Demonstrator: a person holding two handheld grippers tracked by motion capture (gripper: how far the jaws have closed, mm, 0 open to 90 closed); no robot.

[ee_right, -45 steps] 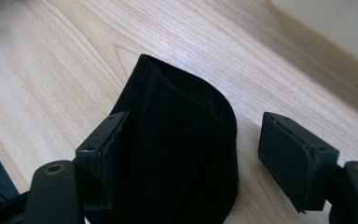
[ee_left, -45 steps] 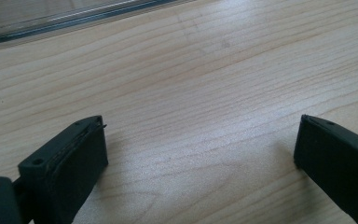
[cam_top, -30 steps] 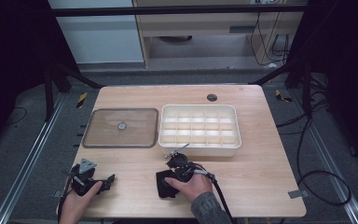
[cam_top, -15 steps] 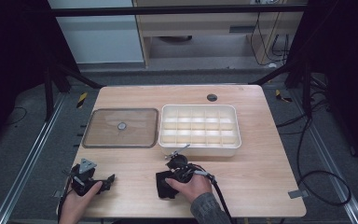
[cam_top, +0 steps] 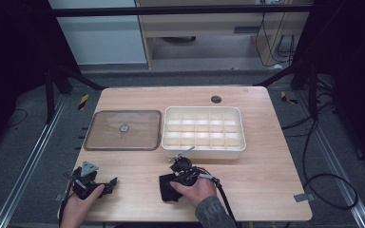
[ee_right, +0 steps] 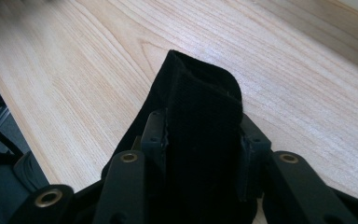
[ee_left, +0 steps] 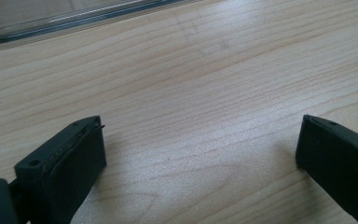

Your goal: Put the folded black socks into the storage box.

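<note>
Right tongs around black cloth

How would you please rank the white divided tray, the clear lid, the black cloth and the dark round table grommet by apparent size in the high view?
1. White divided tray
2. Clear lid, only slightly smaller, so these two are close
3. Black cloth, partly hidden by the right tongs
4. Dark round table grommet
</note>
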